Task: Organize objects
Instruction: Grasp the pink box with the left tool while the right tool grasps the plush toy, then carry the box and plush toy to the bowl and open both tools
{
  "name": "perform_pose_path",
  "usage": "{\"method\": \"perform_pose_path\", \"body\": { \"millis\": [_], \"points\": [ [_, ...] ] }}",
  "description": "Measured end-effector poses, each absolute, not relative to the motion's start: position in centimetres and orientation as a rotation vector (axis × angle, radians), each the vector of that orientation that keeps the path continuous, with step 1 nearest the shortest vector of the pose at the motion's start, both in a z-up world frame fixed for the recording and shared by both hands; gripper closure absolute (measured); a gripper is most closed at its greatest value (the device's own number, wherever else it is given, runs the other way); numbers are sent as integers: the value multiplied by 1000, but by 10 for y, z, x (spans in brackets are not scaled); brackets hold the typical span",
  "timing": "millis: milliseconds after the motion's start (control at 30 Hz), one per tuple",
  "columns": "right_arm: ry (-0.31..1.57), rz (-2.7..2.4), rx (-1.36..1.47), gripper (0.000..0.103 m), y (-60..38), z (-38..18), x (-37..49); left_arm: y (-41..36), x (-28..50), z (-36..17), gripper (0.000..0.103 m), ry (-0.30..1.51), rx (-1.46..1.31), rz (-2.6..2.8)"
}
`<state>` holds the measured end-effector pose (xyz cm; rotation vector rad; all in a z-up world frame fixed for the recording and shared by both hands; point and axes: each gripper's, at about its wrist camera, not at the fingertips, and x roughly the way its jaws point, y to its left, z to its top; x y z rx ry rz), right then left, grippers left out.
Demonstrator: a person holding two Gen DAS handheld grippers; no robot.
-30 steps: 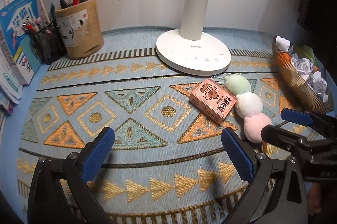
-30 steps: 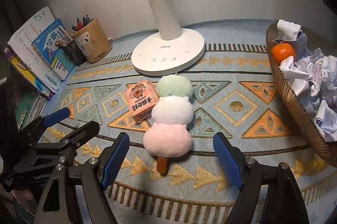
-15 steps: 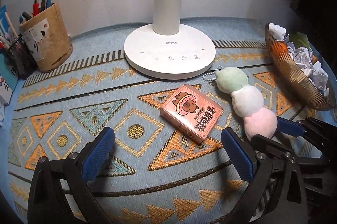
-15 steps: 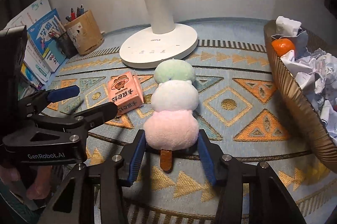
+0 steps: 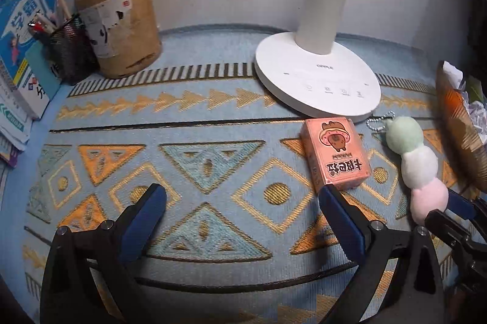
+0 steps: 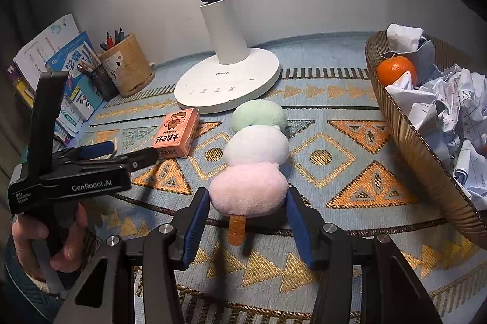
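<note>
Right tool: jaws opening, pink end of plush skewer between them.
Left tool: spread, empty; pink box at 1 o'clock.

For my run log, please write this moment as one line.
left tongs open, empty | right tongs opening, dango plush between | pink box on mat

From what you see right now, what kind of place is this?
Probably a study desk at home: a white desk lamp, a pen holder full of pens, and workbooks leaning at the side.
</note>
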<state>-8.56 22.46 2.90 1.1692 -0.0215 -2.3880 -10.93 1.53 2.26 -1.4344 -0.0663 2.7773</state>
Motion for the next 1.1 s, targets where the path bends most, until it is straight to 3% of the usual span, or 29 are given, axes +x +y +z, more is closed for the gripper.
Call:
{"method": "perform_pose_path", "body": {
  "millis": [133,233,300,567,733,867,1100],
  "points": [
    [1,-2406,1147,36,222,30,-84,23,-115,35,3,-216,-1384,2636],
    [47,-2411,1135,35,215,30,-81,44,-124,34,3,-168,-1379,2574],
    [85,-2426,1134,35,212,29,-80,59,-127,27,16,-102,-1392,2568],
    [126,-2458,1170,35,204,25,-91,71,-141,17,21,-78,-1409,2585],
    [138,-2470,1174,35,200,24,-94,74,-140,16,37,-11,-1380,2641],
    [125,-2469,1197,51,200,22,-97,72,-138,16,51,-11,-1356,2675],
    [287,-2502,1087,55,181,26,-80,83,-134,16,62,85,-1318,2733]
  ]
}}
